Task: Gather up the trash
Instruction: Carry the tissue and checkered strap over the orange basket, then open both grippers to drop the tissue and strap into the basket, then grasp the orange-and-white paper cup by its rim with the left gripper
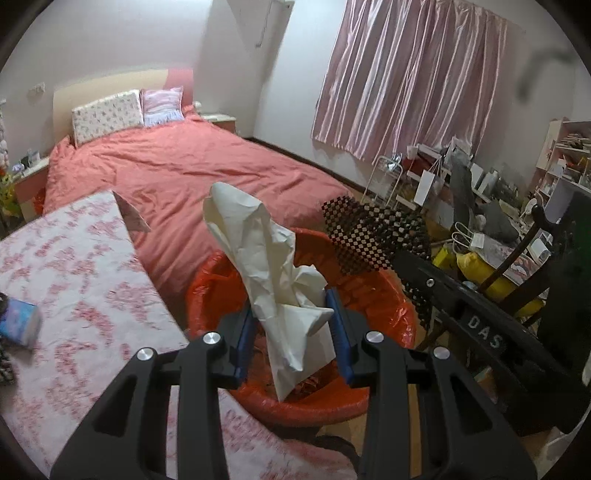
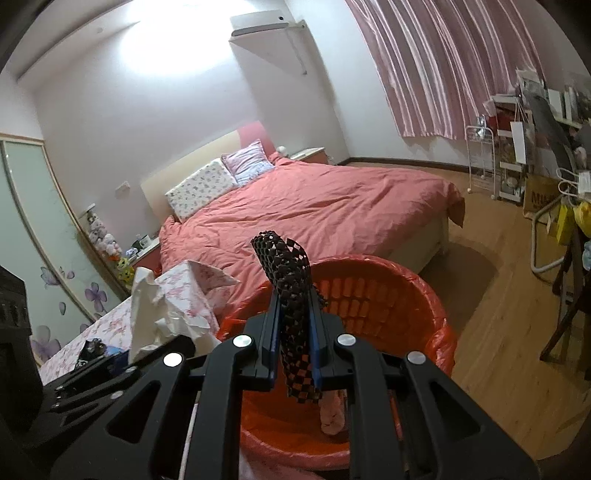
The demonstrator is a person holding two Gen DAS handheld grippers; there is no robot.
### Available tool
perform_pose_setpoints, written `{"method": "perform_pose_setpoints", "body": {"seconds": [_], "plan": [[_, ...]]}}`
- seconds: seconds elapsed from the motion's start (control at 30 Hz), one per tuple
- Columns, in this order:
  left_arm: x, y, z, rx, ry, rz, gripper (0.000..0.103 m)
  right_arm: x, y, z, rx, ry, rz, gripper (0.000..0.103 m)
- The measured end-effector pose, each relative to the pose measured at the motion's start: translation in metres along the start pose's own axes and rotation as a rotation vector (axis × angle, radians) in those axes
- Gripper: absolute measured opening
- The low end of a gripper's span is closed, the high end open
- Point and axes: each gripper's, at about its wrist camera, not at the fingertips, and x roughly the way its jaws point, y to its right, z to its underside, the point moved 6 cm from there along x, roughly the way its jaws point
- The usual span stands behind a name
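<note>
Dim fisheye views, ceiling glare overhead, blurred, curved edges.

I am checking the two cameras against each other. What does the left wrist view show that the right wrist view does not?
Only the left wrist view shows the left gripper closed on the crumpled white paper from behind, and a blue tissue pack on the floral tablecloth.

Only the right wrist view shows the right gripper clamped on the black mesh sheet, the air conditioner, and a glass wardrobe door with purple flowers.

Both show the orange-lined trash basket, the bed and the striped pink curtain.
</note>
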Motion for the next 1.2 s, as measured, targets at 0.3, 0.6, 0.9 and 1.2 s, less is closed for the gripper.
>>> {"method": "perform_pose_setpoints", "body": {"seconds": [0.3, 0.6, 0.9, 1.2], "plan": [[0.026, -0.032, 0.009, -0.052, -0.054, -0.093, 0.062, 0.017, 0.013, 0.011, -0.003, -0.060, 0.025, 0.049], [-0.005, -0.071, 0.025, -0.056, -0.048, -0.214, 0.065, 0.007, 0.005, 0.013, -0.030, -0.080, 0.047, 0.054], [-0.065, -0.138, 0.056, -0.133, -0.042, -0.355, 0.070, 0.006, -0.031, 0.022, -0.094, -0.118, 0.009, 0.055], [-0.164, -0.233, 0.102, -0.289, 0.006, -0.549, 0.072, 0.002, -0.096, 0.053, -0.205, -0.175, -0.068, 0.057]]}}
